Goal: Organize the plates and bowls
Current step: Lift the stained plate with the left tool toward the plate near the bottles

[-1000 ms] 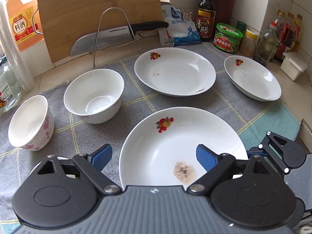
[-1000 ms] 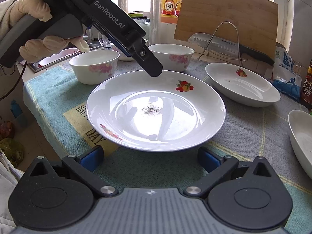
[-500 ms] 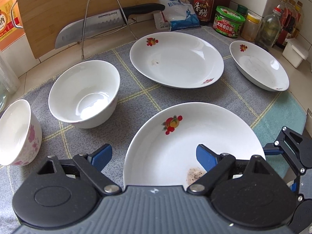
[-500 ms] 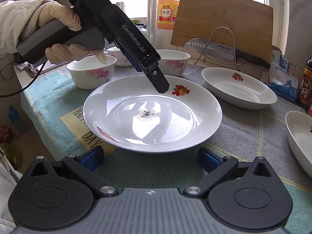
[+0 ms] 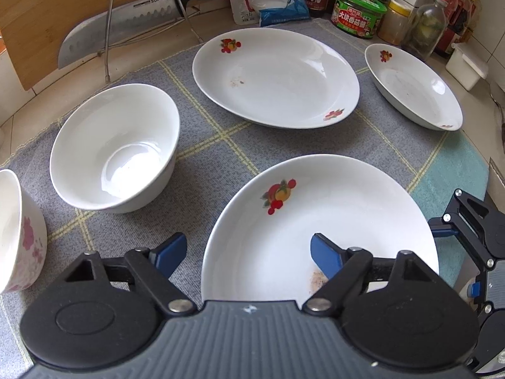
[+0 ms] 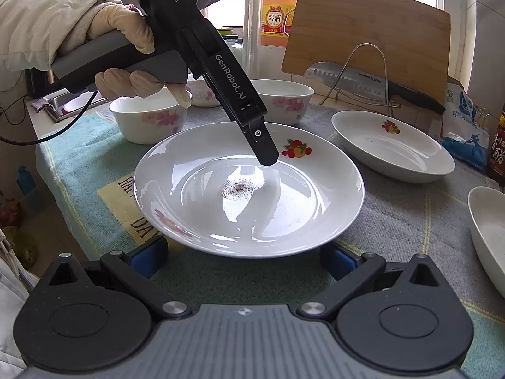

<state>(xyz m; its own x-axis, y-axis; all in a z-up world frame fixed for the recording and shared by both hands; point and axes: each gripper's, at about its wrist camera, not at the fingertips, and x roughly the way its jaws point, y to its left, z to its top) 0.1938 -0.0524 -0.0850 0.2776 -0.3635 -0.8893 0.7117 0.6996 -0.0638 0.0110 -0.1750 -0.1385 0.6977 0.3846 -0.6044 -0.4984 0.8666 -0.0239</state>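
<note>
Left claw (image 6: 266, 158) over near plate (image 6: 249, 202), gloved hand (image 6: 126, 53) visible only from right wrist

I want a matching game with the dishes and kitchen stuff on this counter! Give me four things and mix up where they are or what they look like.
Things:
1. nearest white fruit-print plate
2. plain white ceramic bowl
3. steel kitchen knife with black handle
4. green-lidded round jar

Clues:
A. rests on the wire rack
B. has dark crumbs inside
C. stands at the back, beside a dark bottle
D. empty, left of the plates

Pairs: 1-B, 2-D, 3-A, 4-C
</note>
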